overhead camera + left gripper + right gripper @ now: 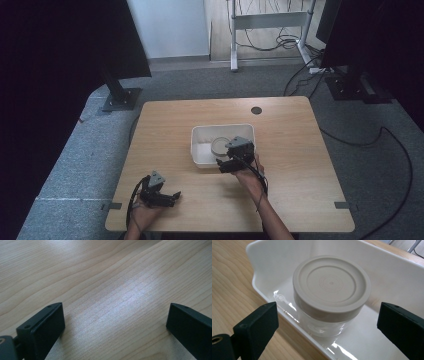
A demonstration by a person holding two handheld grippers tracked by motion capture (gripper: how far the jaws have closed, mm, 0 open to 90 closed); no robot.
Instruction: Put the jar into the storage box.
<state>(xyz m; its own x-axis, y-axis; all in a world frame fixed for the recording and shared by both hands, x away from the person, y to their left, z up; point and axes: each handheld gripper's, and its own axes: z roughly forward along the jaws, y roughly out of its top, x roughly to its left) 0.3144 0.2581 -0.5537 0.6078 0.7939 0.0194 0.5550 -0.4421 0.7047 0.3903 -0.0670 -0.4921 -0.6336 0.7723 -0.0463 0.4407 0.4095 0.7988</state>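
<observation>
Fingers (260, 322) of my right gripper (327, 327) are spread wide, one on each side of a clear jar (329, 302) with a beige screw lid (331, 285), neither touching it. That jar stands upright inside the white plastic tub (200, 155) in the middle of the desk (290, 150), seemingly near the tub's front wall, though the high view is too small to be sure. My left gripper (175, 195) rests low over bare wood near the desk's front left, its fingers (47, 325) likewise spread, holding nothing.
</observation>
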